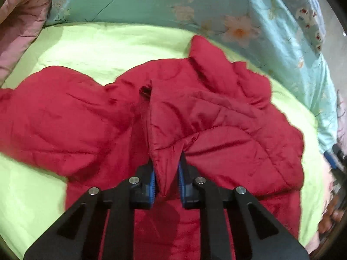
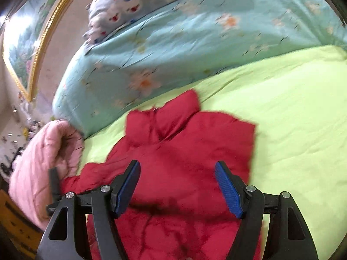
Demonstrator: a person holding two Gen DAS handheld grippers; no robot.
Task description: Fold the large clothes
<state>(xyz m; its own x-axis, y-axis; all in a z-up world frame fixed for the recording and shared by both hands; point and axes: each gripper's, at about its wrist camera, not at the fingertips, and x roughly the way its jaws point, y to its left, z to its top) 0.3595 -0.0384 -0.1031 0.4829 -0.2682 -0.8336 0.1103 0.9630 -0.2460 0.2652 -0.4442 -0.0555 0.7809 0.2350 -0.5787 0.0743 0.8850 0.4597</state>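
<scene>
A red quilted jacket (image 1: 206, 117) lies crumpled on a lime-green bedsheet (image 1: 104, 49). In the left wrist view my left gripper (image 1: 166, 162) is shut on a raised fold of the jacket's edge, its blue pads (image 1: 152, 177) pressing the cloth from both sides. In the right wrist view the same red jacket (image 2: 186, 143) spreads below my right gripper (image 2: 176, 171), which hovers above it with its blue pads (image 2: 227, 186) wide apart. Nothing is between them. The jacket's collar points toward the far side.
A turquoise flowered quilt (image 2: 173, 49) is bunched along the far side of the bed, with a patterned pillow (image 2: 130, 2) on top. A pink quilted garment (image 2: 41, 162) lies at the left. A gold-framed picture (image 2: 32, 43) hangs on the wall.
</scene>
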